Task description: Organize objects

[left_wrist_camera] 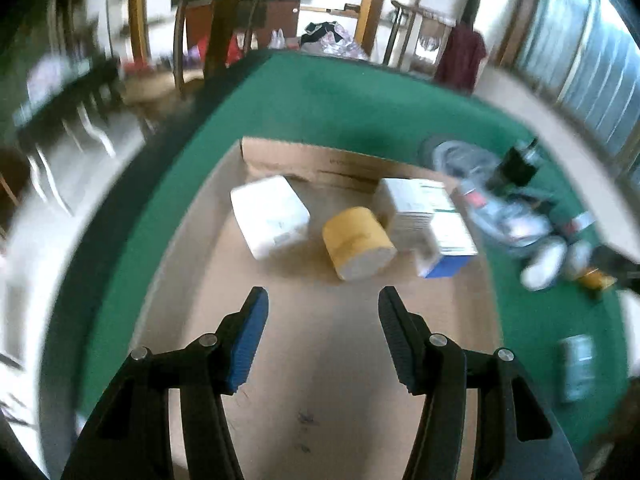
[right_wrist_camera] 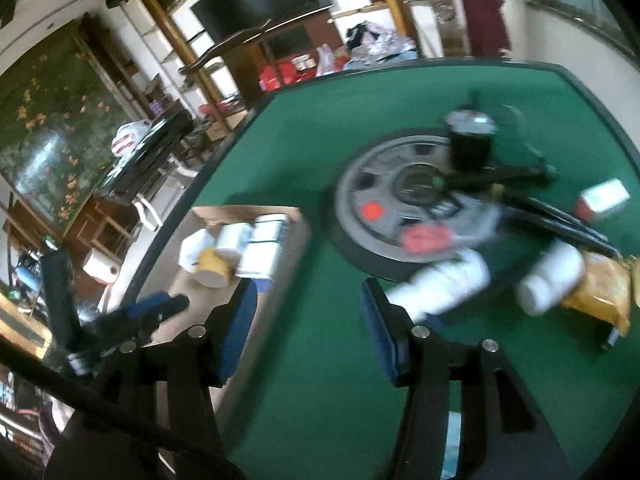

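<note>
Your left tongs (left_wrist_camera: 322, 300) hang wide open and empty over the cardboard tray (left_wrist_camera: 320, 380), which lies on the green table (left_wrist_camera: 340, 96). Just ahead of their tips sits a yellow roll (left_wrist_camera: 358, 242) on its side. A white packet (left_wrist_camera: 270, 216) lies ahead and to the left of it, and a white-and-blue box (left_wrist_camera: 434, 226) is right beside the roll on the other side, ahead and to the right. All three rest inside the tray, near its far wall. Beyond the tray to the right, the view blurs into a loose clutter on the cloth.

Your right tongs (right_wrist_camera: 308, 296) are also wide open, holding nothing, over bare green cloth. A white bottle (right_wrist_camera: 444, 284) lies just past the right finger, and you can't tell whether it touches. A second white bottle (right_wrist_camera: 554, 284) lies further right, against a yellow bag (right_wrist_camera: 604, 292). Ahead sits a grey disc (right_wrist_camera: 400, 208) with a dark cup (right_wrist_camera: 470, 140) at its far edge. The tray (right_wrist_camera: 298, 236) is ahead to the left, with your left tongs (right_wrist_camera: 160, 308) over its near end.
</note>
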`<state>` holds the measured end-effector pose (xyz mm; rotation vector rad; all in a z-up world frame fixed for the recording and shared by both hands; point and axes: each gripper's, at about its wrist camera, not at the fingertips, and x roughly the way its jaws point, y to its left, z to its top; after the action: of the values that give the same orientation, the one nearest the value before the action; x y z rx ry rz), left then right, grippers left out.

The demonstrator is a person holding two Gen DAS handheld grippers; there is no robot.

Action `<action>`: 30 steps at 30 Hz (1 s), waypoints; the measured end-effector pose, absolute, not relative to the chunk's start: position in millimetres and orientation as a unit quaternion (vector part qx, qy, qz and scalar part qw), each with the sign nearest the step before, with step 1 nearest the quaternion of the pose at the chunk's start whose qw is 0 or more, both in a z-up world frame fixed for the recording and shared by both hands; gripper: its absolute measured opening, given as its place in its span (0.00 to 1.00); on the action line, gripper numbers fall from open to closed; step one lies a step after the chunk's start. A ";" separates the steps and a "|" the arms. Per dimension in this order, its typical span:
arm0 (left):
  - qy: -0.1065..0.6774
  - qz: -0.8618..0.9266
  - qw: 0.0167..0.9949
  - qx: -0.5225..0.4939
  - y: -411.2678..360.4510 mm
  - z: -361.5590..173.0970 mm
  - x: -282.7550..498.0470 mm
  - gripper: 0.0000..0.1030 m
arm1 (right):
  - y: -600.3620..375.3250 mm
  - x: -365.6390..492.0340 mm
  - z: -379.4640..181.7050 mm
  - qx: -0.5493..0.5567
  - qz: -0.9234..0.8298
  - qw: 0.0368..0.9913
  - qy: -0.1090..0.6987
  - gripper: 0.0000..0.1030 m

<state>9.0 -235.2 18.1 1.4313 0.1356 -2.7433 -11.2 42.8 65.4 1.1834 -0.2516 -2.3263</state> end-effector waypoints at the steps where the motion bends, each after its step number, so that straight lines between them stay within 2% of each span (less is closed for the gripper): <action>1: 0.014 -0.885 0.038 0.463 -229.3 15.7 2.5 0.50 | 50.3 -9.5 64.4 0.434 -0.859 0.254 -0.097 0.51; 3: -0.031 -0.878 0.065 0.472 -219.0 11.3 -12.8 0.50 | 66.3 -6.0 64.3 0.431 -0.861 0.247 -0.107 0.51; 7: -0.049 -0.890 0.098 0.443 -212.9 23.3 -31.5 0.50 | 91.7 -6.8 59.8 0.431 -0.861 0.236 -0.130 0.51; 17: 0.067 -0.896 0.001 0.440 -209.2 34.7 17.8 0.50 | 153.8 -6.5 38.6 0.440 -0.854 0.204 -0.187 0.53; 21: 0.012 -0.894 0.034 0.447 -195.5 19.7 26.5 0.50 | 171.1 -4.2 25.5 0.447 -0.846 0.198 -0.212 0.53; 25: 0.038 -0.857 0.045 0.511 -201.0 3.1 25.0 0.50 | 179.6 0.6 19.8 0.449 -0.842 0.198 -0.224 0.53; 30: 0.002 -0.861 0.060 0.505 -186.3 1.2 46.4 0.51 | 188.6 6.6 18.1 0.444 -0.845 0.195 -0.227 0.53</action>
<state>46.4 -186.3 1.2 1.5287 0.0052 -2.6052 6.6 188.6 18.1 1.2451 -0.6357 -2.3671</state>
